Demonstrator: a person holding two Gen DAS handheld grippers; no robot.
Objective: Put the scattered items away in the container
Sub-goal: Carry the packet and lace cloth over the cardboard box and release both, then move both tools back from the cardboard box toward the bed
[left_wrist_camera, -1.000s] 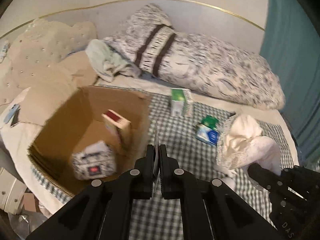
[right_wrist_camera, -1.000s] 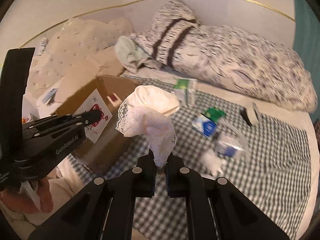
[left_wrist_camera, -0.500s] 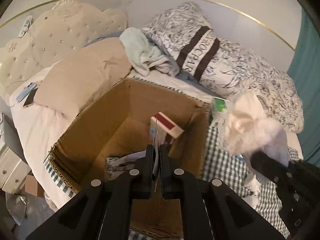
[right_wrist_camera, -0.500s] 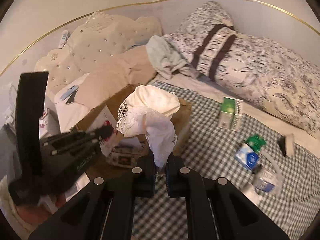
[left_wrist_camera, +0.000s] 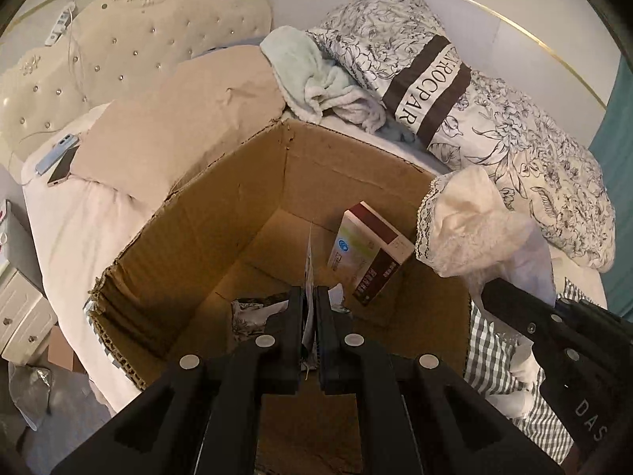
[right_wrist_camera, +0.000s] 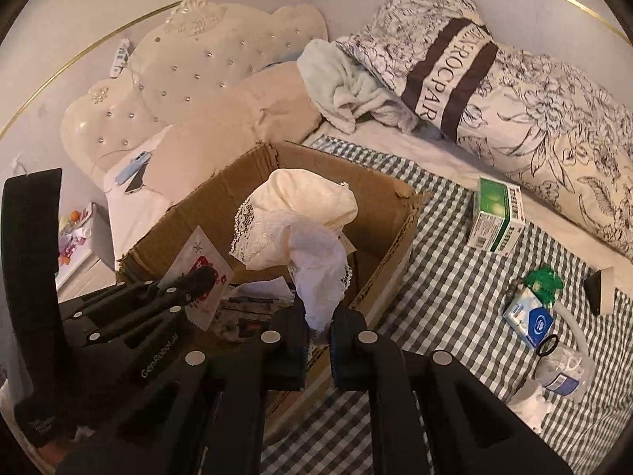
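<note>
Left gripper [left_wrist_camera: 310, 308] – jaws clenched on a thin white card [right_wrist_camera: 201, 277], held over the open cardboard box [left_wrist_camera: 198, 213] on the bed. Right gripper [right_wrist_camera: 318, 324] – jaws grasping a cream lace cloth [right_wrist_camera: 300, 221], bunched above the box's right rim.

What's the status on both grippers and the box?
Left gripper shut on card, over box. Right gripper shut on lace cloth, at box rim. Nothing blocking; green carton and bottle on bed.
</note>
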